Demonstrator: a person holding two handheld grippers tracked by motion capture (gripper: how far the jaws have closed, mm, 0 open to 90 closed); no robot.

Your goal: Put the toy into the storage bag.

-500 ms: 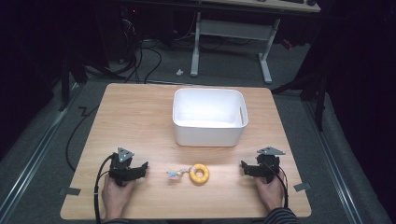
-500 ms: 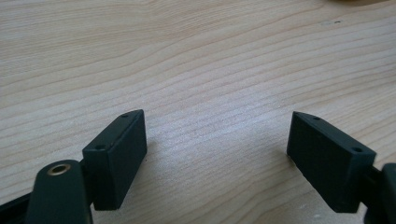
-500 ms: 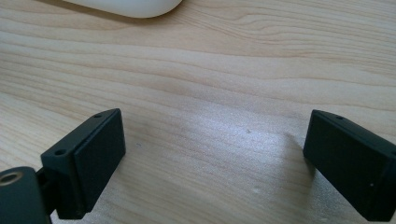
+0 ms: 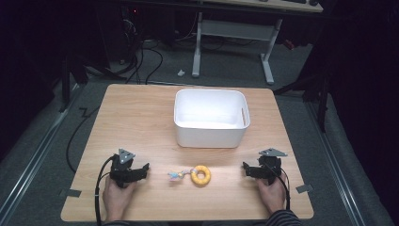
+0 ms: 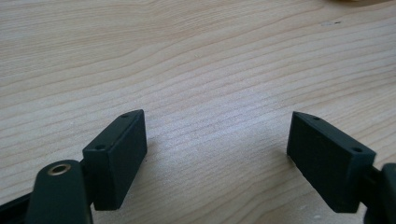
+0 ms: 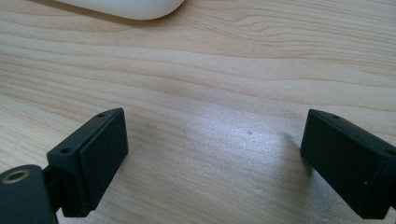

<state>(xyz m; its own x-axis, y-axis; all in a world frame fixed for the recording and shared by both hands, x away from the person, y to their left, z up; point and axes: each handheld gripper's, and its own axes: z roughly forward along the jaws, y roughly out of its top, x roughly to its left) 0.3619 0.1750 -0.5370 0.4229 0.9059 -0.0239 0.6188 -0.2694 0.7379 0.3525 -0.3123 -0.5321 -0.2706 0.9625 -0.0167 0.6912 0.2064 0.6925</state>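
The light wooden counter [image 4: 141, 117] carries a white rectangular plastic bin [image 4: 211, 136] at its centre, towards the far side. The bin stands upright with its opening facing up.

A yellow ring-shaped toy [image 4: 201, 175] lies flat on the counter near the front edge, in front of the bin and well apart from it. A small multicoloured object [image 4: 176, 176] lies just beside the ring on its left; its details are too small to tell.

The left gripper [image 4: 142, 169] rests near the front edge, to the left of the ring and the small object, held in the person's left hand [image 4: 116, 195]. In the left gripper view its jaws stand wide apart over bare wood, with nothing between them.

The right gripper [image 4: 246, 169] sits near the front edge, to the right of the ring, held in the person's right hand [image 4: 272, 194]. In the right gripper view its jaws stand wide apart over bare wood, nothing between them, with a rounded corner of the bin [image 6: 126, 8] at the top edge.

The ring lies between the two grippers, touching neither.
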